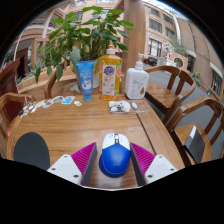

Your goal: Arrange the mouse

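A blue and white mouse [115, 157] lies on the wooden table [70, 125], its white front with the scroll wheel pointing away from me. My gripper [114, 148] is open around it. The mouse stands between the two pink pads, with a narrow gap at each side, and rests on the table. The left finger [80, 160] and the right finger [148, 160] flank it. Its rear end is hidden at the base of the fingers.
A dark round mat [30, 150] lies left of the fingers. At the far edge stand a blue tube [86, 78], a yellow bottle [110, 75], a white jug [137, 82] and a potted plant [85, 35]. Small items [122, 105] lie mid-table. Wooden chairs [205, 125] stand at the right.
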Demonstrator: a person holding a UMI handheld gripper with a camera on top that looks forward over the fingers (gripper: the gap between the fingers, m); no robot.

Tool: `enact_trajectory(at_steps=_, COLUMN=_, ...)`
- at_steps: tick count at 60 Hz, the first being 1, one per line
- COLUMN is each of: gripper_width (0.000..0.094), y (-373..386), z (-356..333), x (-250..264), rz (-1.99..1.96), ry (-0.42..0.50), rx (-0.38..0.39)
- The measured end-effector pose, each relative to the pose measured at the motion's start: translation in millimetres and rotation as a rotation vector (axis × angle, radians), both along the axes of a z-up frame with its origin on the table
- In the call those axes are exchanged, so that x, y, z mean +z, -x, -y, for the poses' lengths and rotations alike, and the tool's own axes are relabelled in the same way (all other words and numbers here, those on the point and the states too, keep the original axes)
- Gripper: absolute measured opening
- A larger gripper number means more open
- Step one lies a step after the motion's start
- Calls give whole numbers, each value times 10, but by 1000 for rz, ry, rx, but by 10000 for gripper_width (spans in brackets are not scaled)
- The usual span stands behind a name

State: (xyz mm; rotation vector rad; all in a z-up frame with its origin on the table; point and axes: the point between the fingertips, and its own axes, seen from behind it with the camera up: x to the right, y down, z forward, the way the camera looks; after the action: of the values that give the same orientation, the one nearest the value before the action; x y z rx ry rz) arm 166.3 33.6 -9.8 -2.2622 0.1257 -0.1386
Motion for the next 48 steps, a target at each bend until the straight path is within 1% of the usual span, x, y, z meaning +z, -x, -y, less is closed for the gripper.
enact_trajectory(at_steps=2, gripper_width=584, y=-51, z=8, x=-10, rz=36, ry=11, rx=-5)
enact_trajectory(at_steps=4, gripper_width=518, y=-61, z=-22, x=5, rz=57, ry=2, rx=-8)
enact_trajectory(at_steps=5, gripper_width=506, y=-51, z=-24, x=-2, rz=57, ry=3, rx=-7)
enact_trajectory(at_steps=9, gripper_width=487, y=-54, z=-23, x=2, rz=52, ry=-2, rx=-21)
enact_trajectory(at_steps=18, gripper_width=375, y=-51, z=-30, x=18, rz=19, ry=-6, rx=-30)
enact_trajectory(at_steps=22, gripper_width=374, y=-74, z=-10, x=33, rz=11, ry=-6, rx=-40)
enact_trajectory(at_steps=25, gripper_width=376, y=-118, z=-9, x=148, rz=22, ry=-33, rx=-59)
enact_trajectory(at_steps=27, gripper_width=375, y=-132, z=-21, x=293, rz=31, ry=-57, rx=-63)
enact_trajectory(at_steps=30, gripper_width=376, y=-107, z=-45, x=597, rz=16, ry=-117, rx=-80)
enact_trajectory(at_steps=35, gripper_width=375, y=51, z=-57, x=1268, rz=-11, ry=-229, rx=-73)
enact_trajectory(at_steps=39, gripper_width=375, y=272, z=-59, x=1842, rz=-19, ry=-328, rx=-43)
enact_trajectory(at_steps=42, gripper_width=374, y=518, z=-30, x=2154, rz=-25, ry=-386, rx=-11)
enact_trajectory(at_steps=46, gripper_width=372, y=925, z=48, x=2384, rz=-45, ry=-426, rx=44)
enact_trajectory(at_steps=48, gripper_width=373, y=1103, z=45, x=2408, rz=-52, ry=-420, rx=77)
